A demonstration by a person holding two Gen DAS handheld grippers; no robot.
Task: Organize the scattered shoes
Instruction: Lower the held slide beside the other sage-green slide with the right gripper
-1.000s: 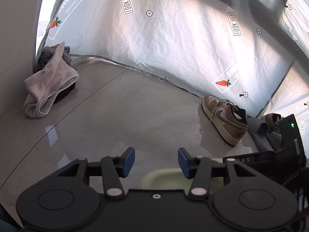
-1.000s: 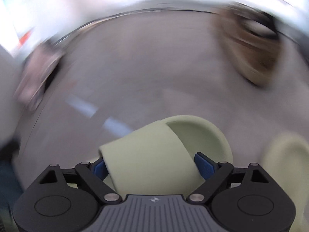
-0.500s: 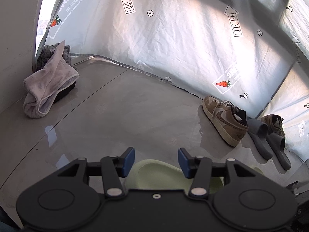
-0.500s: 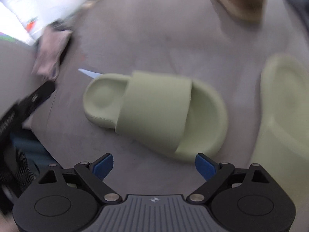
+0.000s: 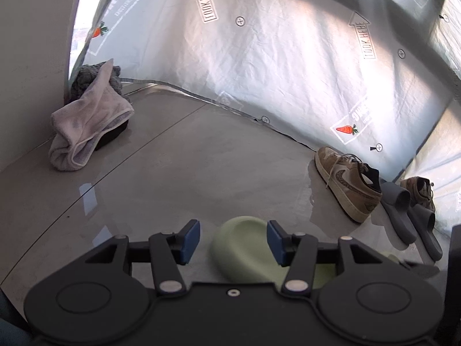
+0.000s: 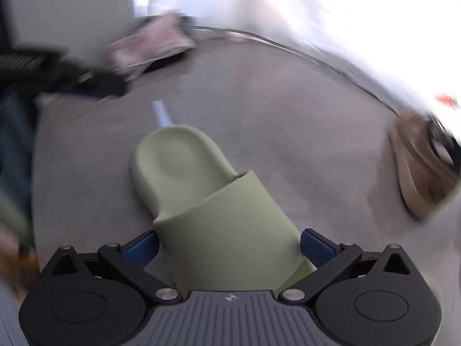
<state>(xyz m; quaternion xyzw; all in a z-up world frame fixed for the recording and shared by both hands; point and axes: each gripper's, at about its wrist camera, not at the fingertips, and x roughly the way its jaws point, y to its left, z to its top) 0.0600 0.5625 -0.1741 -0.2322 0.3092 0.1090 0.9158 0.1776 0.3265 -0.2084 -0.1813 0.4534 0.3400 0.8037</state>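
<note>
A pale green slide sandal (image 6: pixel 201 201) lies on the grey floor (image 6: pixel 273 121). The right tool (image 6: pixel 229 245) straddles its strap, blue pads wide apart on either side, gripping nothing. To grasp well, it should probably lower squarely and close evenly across the strap. The left tool (image 5: pixel 233 240) hangs open and empty, with the sandal's heel (image 5: pixel 245 248) beneath it. At far right a tan sneaker (image 5: pixel 344 183) and grey slides (image 5: pixel 409 216) line the white sheet. Half a second ago the sandal lay sideways ahead of the right tool; now it points away, between the pads.
</note>
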